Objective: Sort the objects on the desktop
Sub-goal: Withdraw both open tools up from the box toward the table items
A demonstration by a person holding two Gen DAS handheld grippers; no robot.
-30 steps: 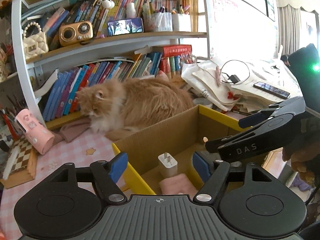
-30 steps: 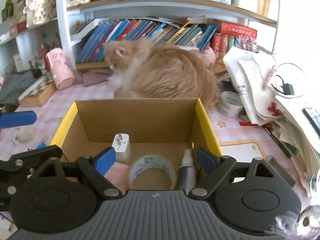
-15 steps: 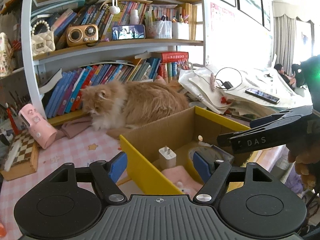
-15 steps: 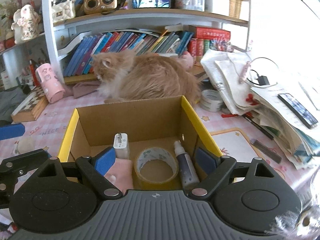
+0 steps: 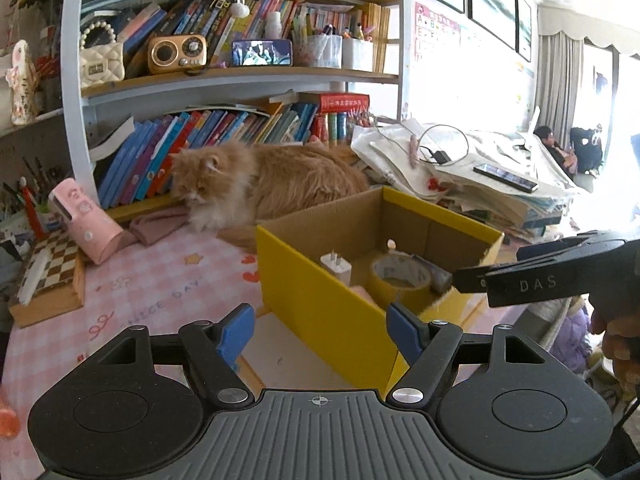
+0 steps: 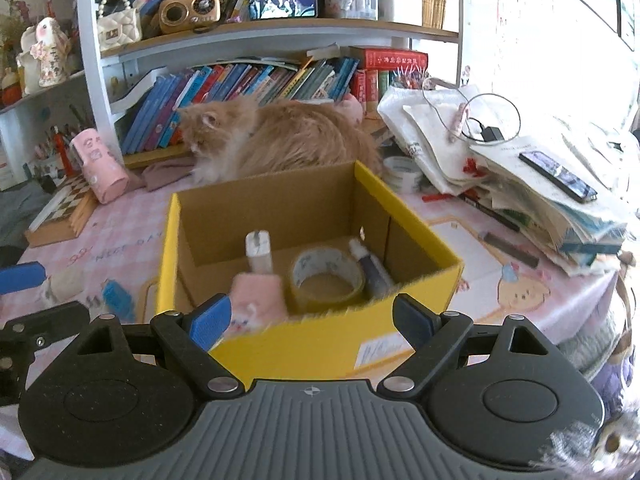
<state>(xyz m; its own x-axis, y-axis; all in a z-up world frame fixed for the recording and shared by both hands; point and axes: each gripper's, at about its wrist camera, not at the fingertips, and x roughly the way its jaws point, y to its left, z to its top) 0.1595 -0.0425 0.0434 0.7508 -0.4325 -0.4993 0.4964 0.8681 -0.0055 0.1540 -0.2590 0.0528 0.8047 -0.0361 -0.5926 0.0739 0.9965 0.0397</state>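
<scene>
Both grippers' blue-padded fingers (image 6: 210, 320) stand wide and empty, since the brown roll of packing tape (image 6: 327, 276), white plug charger (image 6: 259, 252) and dark spray bottle (image 6: 370, 266) already rest inside the yellow-sided cardboard box (image 6: 320, 346) at frame centre.

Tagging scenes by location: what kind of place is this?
Probably a home study or bedroom desk: a crowded bookshelf, a cat lying on the pink checked tablecloth, and a stack of papers.

i'm seeing the box (image 6: 320, 344) sitting on the table (image 6: 472, 240), the tape roll (image 6: 326, 276) lying inside beside the charger (image 6: 259, 252), the cat (image 6: 280, 140) lying behind it.
</scene>
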